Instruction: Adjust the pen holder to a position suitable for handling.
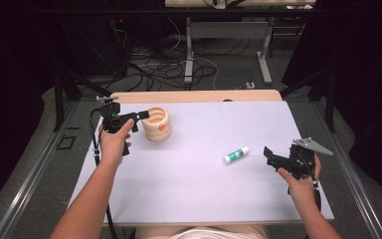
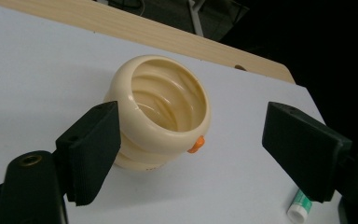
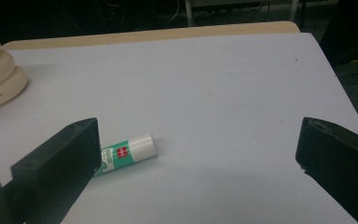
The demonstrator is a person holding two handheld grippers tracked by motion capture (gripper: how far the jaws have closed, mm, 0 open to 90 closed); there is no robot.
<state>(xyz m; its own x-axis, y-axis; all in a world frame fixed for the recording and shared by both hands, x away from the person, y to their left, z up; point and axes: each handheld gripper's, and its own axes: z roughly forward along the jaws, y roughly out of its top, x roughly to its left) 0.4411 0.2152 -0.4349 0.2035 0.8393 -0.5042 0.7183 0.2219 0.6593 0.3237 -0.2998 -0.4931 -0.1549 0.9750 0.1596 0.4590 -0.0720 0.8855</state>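
ok, biggest first: white table top (image 1: 189, 189) with a light wood strip along its far edge, floor with cables beyond it.

cream ribbed pot (image 1: 157, 123) stands upright at the far left of the table, open mouth up, small orange tab on its side. in the left gripper view the pot (image 2: 161, 112) sits in front of the jaws, nearer the left jaw, which overlaps its lower side in that view; can't tell if it actually touches.

left gripper (image 1: 140, 115) is held in the person's left hand (image 1: 113, 144), just beside the pot at its left rim, pointing toward it. jaws stand wide, nothing clamped between them.

right gripper (image 1: 270, 155) is in the right hand (image 1: 298, 184) near the right edge of the table, aimed left at the glue stick. jaws wide apart, nothing in them.

glue stick (image 1: 236, 155), white with a green label, lies on its side on the table right of centre, near the right gripper's tips but apart from them, well apart from the pot. in the right gripper view the glue stick (image 3: 128, 153) lies just beside the left jaw, partly behind it.
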